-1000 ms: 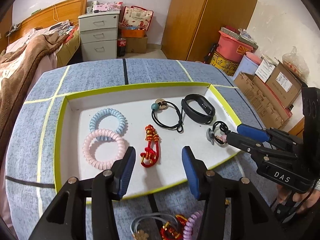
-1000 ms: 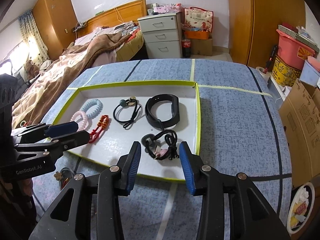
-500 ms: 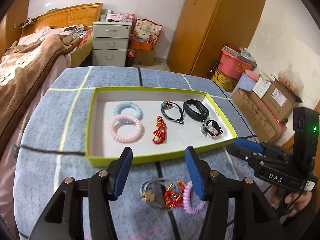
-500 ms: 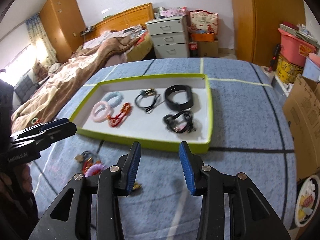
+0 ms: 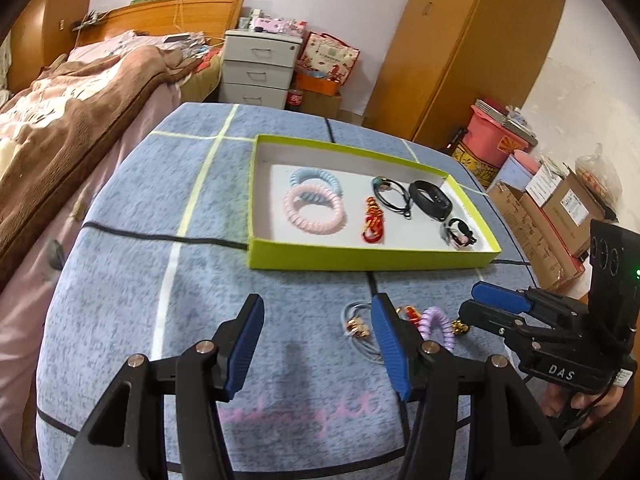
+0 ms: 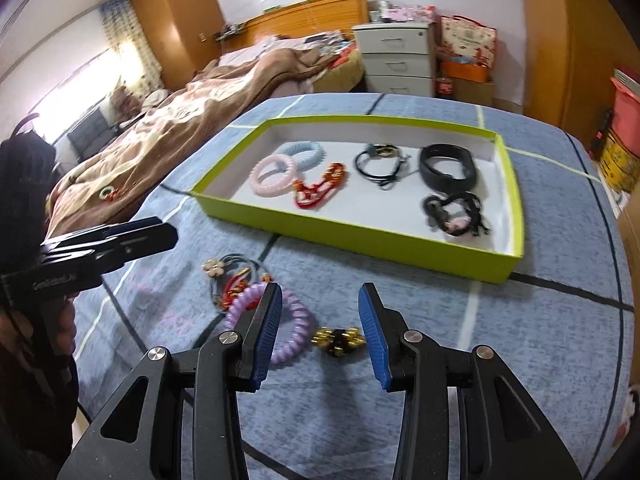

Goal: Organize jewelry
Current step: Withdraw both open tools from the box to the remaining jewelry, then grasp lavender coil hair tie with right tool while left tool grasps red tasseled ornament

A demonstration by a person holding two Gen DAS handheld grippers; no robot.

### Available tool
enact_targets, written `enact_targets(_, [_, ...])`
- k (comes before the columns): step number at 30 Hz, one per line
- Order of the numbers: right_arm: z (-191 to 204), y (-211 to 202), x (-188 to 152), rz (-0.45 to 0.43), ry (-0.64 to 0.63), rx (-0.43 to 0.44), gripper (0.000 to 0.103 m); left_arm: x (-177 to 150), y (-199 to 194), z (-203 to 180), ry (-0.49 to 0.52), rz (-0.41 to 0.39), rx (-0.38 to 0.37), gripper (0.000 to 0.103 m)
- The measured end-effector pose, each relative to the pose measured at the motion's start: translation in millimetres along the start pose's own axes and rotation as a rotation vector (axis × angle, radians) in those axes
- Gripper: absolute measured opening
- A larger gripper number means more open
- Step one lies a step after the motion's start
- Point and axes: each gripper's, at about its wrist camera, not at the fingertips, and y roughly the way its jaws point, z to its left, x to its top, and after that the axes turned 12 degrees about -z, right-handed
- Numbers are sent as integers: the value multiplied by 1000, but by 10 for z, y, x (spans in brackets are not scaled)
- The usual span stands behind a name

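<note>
Looking along the left gripper [image 5: 318, 340], its jaws stand wide apart over bare blue cloth and have just been opening, with nothing between them. Beyond them the green tray [image 5: 372, 258] sits toward the table's far right side. Inside it lie a blue coil [image 5: 316, 178] and a pink coil [image 5: 314, 210] at the left end, touching; a red knot [image 5: 374, 222] mid-tray; a black cord [image 5: 394, 198] and a black band [image 5: 432, 200] toward the far right; and a small black tie [image 5: 460, 232] at the near right corner. Near the table's front edge, a loose pile lies just right of the gripper: a grey cord [image 5: 360, 326] and a purple coil [image 5: 438, 326]. The right gripper [image 5: 486, 306] reaches in from the right beside that pile.

From the right wrist, the right gripper [image 6: 318, 332] is parted and grips nothing. A gold-and-black charm [image 6: 338, 338] lies on the cloth between its fingers, untouched. The purple coil [image 6: 294, 332] lies partly behind the left finger, with a flower tie [image 6: 214, 268] and red cords behind it. The tray [image 6: 400, 240] lies beyond, all 6 pieces inside.
</note>
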Motion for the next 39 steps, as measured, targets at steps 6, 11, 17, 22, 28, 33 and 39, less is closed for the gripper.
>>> enact_targets(6, [93,150,-45,51,-36,4,41,-61,-1,43,-7,12,-7,58])
enact_targets(11, [133,196,-66,72,-64,10,41,-101,6,67,-12,22,-7,58])
enact_targets(17, [156,234,-89,90,-76,13,26,-120,-2,65,-13,26,-12,58])
enact_targets(22, [146,246,-113,103,-80,8,12,-119,-10,48,-9,25,-15,58])
enact_targets(28, [126,180,-114,83,-61,28,10,-121,-14,8,0,28,-20,58])
enact_targets(33, [50,34,-76,38,-1,41,10,-126,-10,-47,18,33,-29,58])
enact_targets(39, [-63,-143,-39,-15,58,21,10,-156,25,-254,84,47,-61,58])
